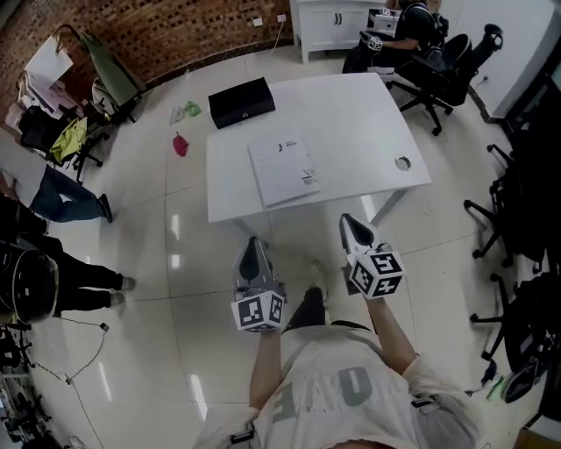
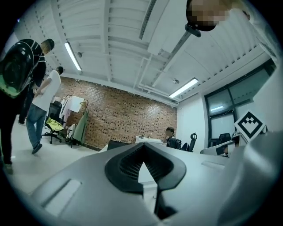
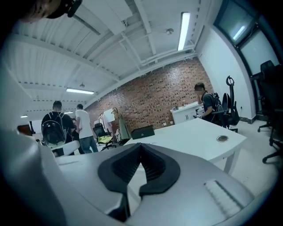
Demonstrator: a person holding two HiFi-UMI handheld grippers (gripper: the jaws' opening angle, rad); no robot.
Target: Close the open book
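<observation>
On your far left, well clear of the work, people standing [image 1: 66, 197] and a pink scrap [image 1: 181, 145] on the floor have no part in this. The black case [image 1: 241, 102] sits at the far left corner of the white table [image 1: 368, 123], apart from everything else.

Next comes the book [image 1: 283, 170]: it lies flat near the table's front edge, left of middle, showing one plain white cover with a little print and no spread pages. From the way it lies, I'd judge it already closed, so the task looks done.

That fits how you hold your tools. Your left gripper [image 1: 254, 245] hangs short of the table's front edge, over the floor and close to your body, touching nothing. Its own view looks level across the room, and there its jaws are pressed together at the tips with nothing between them [image 2: 143, 148]. Your right gripper [image 1: 353, 226] hangs just under the front edge too, also off the book. Its jaws meet the same way, empty [image 3: 140, 146]. Both read as a rest pose, drawn back so nothing nudges the cover.

Further right, the cable grommet [image 1: 402, 163] marks the table's right end, and a seated person [image 1: 412, 26] works beyond it
</observation>
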